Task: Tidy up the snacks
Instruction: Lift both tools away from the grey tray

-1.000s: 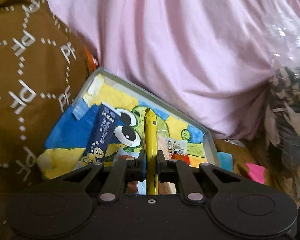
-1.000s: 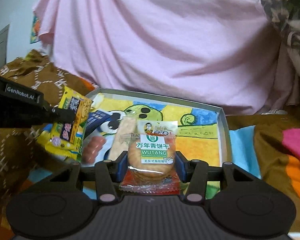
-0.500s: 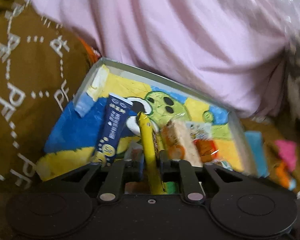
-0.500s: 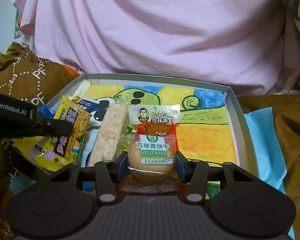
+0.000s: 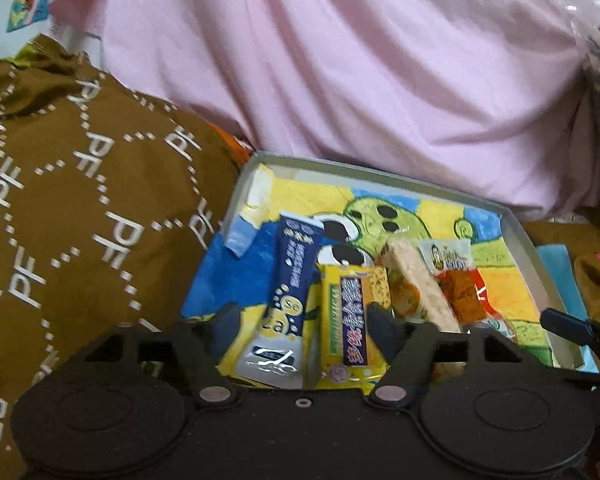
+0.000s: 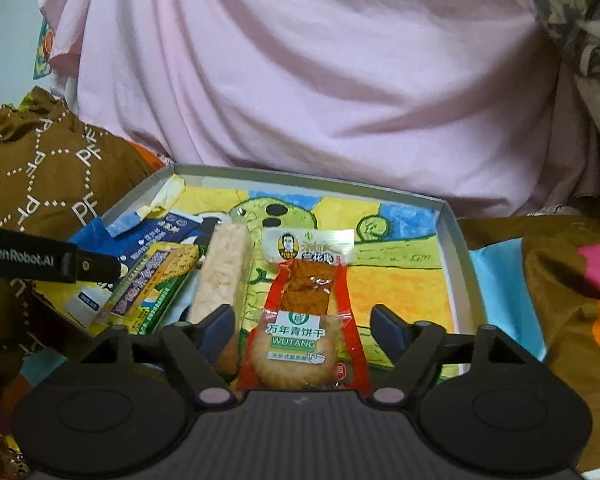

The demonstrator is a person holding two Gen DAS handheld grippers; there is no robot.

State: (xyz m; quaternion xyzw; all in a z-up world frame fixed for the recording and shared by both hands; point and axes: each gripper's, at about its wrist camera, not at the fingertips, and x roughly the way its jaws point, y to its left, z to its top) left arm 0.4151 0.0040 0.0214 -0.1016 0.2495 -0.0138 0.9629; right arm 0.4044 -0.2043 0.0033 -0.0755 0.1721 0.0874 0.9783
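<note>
A shallow grey tray (image 5: 380, 170) lined with a bright cartoon picture holds the snacks. My left gripper (image 5: 304, 320) has its jaws opening. The yellow snack packet (image 5: 350, 312) lies flat between them, untouched, with a dark blue tube packet (image 5: 296, 268) at its left. A pale rice bar (image 5: 416, 280) and a red packet (image 5: 460, 292) lie to the right. My right gripper (image 6: 302, 322) also has its jaws opening. The round biscuit packet (image 6: 296, 354) lies loose between them, overlapping the red packet (image 6: 306, 280). The left gripper's finger (image 6: 96, 266) hovers over the yellow packet (image 6: 152, 280).
Brown patterned fabric (image 5: 80, 220) is bunched against the tray's left side. A large pink cloth (image 6: 320, 80) rises right behind the tray (image 6: 300, 174). Blue, pink and orange fabric (image 6: 580, 280) lies to the right. The tray's right half shows bare yellow picture (image 6: 404, 288).
The left gripper opened and let go of the yellow packet, which now lies flat in the tray. The right gripper opened off the biscuit packet, now lying at the tray's front.
</note>
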